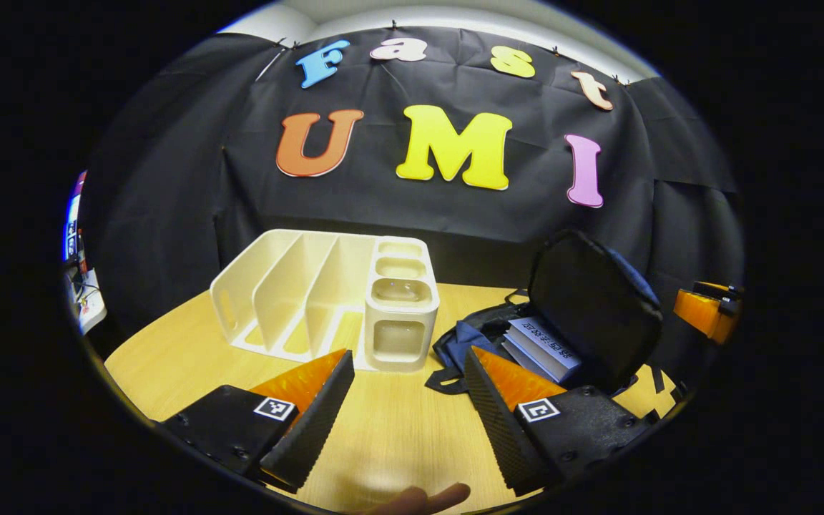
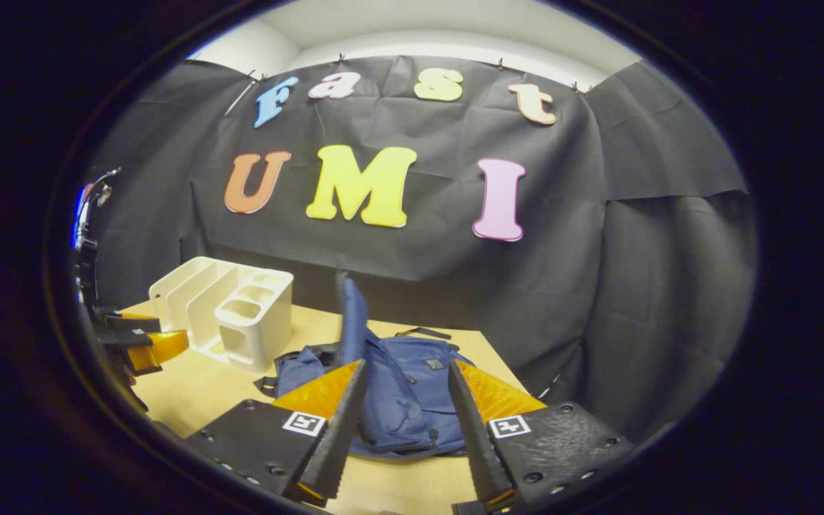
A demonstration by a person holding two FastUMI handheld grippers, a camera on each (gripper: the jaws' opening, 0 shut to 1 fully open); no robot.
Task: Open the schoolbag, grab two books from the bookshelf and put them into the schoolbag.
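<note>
Left gripper view, near to far: a fingertip [image 1: 423, 498] is being seen at the bottom edge, just below the gap of the left gripper [image 1: 405, 397]. Its jaws are being held wide apart, nothing between them, over the wooden table [image 1: 390, 429]. Just past the right finger, right of centre, the schoolbag [image 1: 584, 307] is lying open, its dark flap propped upright. Two books [image 1: 544, 347] are being shown stacked inside it, close to that finger's tip but apart from it. Beyond the left finger, at centre left, the white bookshelf [image 1: 326, 297] is standing on the table with its slots bare. The right gripper [image 1: 709, 309] is being glimpsed at the right edge, orange and black; whether it is parted cannot be told from here.

Right gripper view, near to far: the right gripper [image 2: 405, 415] is being held with jaws parted, gripping nothing. The blue schoolbag [image 2: 398, 393] is lying directly ahead, framed in the gap, flap edge sticking up at centre. Contact between fingers and bag cannot be told. The bookshelf [image 2: 229, 311] is sitting farther back at left. The left gripper [image 2: 141, 345] is poking in at the left edge, beside the shelf.
</note>
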